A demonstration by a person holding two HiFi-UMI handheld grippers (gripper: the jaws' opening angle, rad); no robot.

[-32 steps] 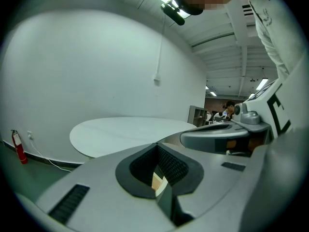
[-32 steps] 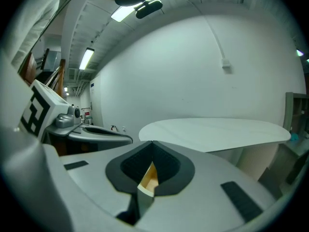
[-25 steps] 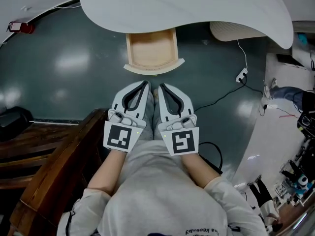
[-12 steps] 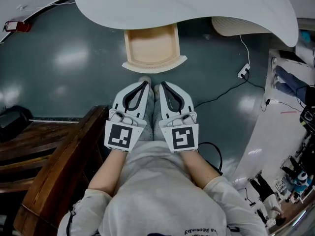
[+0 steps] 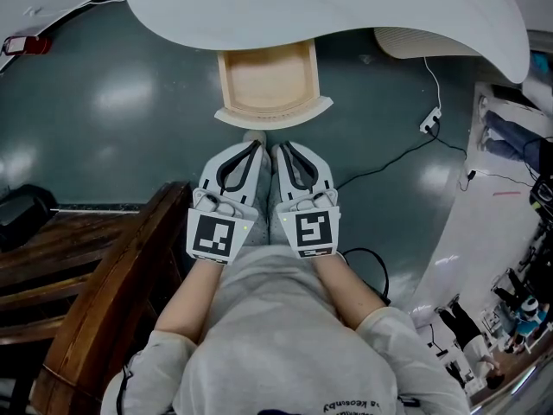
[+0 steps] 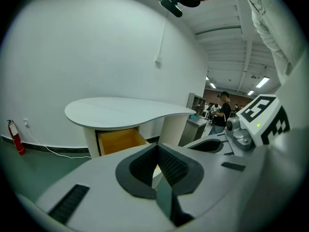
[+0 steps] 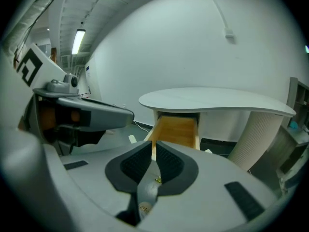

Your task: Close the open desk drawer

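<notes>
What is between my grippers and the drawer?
Head view: only floor and a pale shoe tip between the drawer and the left gripper and right gripper.

The light wooden drawer (image 5: 270, 78) stands open, pulled well out from under the white curved tabletop (image 5: 346, 7), level and square to the desk. Its pale front panel (image 5: 273, 113) bows outward in a shallow arc and is wider than the box behind it. The bare wooden bottom shows between two straight side walls.
</notes>
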